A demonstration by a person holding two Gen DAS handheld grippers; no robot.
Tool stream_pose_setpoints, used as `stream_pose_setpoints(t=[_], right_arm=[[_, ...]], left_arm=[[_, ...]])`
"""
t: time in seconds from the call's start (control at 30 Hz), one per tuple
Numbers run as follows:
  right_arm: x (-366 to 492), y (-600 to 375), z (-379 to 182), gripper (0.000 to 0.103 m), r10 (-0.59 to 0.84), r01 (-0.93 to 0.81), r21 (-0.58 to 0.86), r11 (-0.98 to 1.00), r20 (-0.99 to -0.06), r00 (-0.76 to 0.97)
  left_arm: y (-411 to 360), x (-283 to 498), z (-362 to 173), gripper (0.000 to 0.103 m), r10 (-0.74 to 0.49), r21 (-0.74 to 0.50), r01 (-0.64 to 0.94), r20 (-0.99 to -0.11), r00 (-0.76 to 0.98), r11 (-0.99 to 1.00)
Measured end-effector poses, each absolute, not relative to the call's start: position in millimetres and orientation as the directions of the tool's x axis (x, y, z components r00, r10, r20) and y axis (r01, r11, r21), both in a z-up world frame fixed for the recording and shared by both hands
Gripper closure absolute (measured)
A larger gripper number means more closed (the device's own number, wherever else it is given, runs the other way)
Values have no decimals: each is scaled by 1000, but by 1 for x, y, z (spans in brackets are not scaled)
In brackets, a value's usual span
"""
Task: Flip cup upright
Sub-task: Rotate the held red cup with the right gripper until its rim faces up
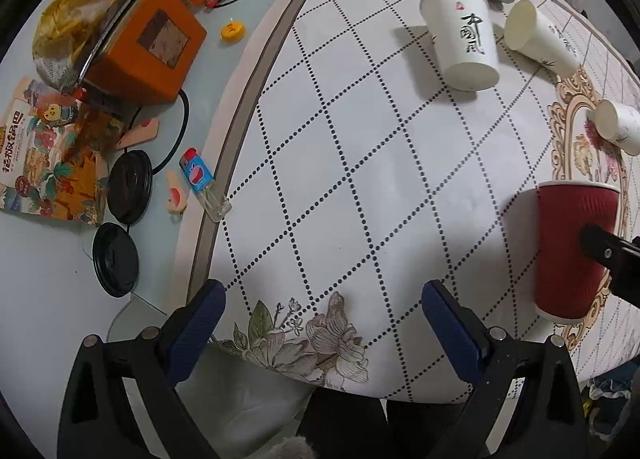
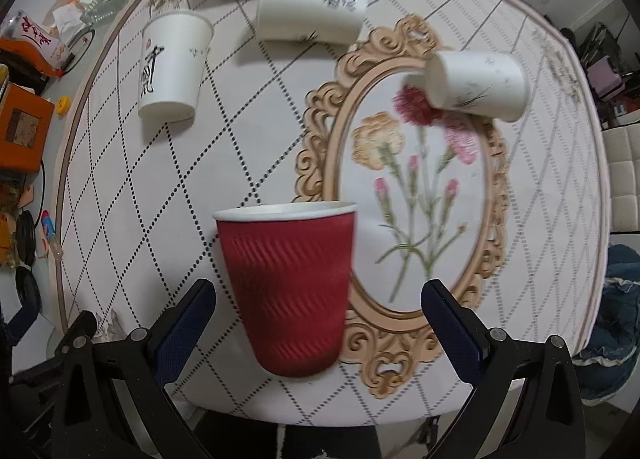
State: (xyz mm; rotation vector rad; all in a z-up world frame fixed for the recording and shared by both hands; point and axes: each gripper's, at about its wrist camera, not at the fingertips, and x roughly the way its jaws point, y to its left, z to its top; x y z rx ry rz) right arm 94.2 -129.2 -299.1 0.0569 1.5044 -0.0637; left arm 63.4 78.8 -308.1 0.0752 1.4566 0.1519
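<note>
Jaws of our right gripper (image 2: pixel 318 323) stood wide around the upright red ripple cup (image 2: pixel 290 287), apparently releasing; left gripper (image 1: pixel 324 323) idled wide, empty.

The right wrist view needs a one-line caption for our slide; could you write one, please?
Open right tool around an upright red cup on the floral tablecloth, white cups lying tipped beyond.

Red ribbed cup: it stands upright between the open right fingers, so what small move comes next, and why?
Probably back the right hand-held gripper away from the red ribbed cup: it stands rim-up and the jaws are open. Then move on to a white paper cup lying on its side.
</note>
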Motion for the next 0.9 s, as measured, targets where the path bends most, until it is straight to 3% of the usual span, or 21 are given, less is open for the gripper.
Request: stream_pose_setpoints(t=[0.13,0.3,0.53,0.9], right_arm=[[97,-127,-316,4,19,82,20,996,-1000,18],[98,-132,-331,25,90,125,87,988,-996,-19],[96,-143,-315,25,155,153,165,974,-985,74],[107,-170,-273,26,76,219,197,956,-883,463]], left_arm=[[77,66,-312,3,143,140,-42,-985,94,989],[71,70,-315,3,137,137,-9,-987,80,991],[65,80,-317,3,118,119,18,-992,55,993],[42,118,-326,3,91,93,63,-995,37,994]])
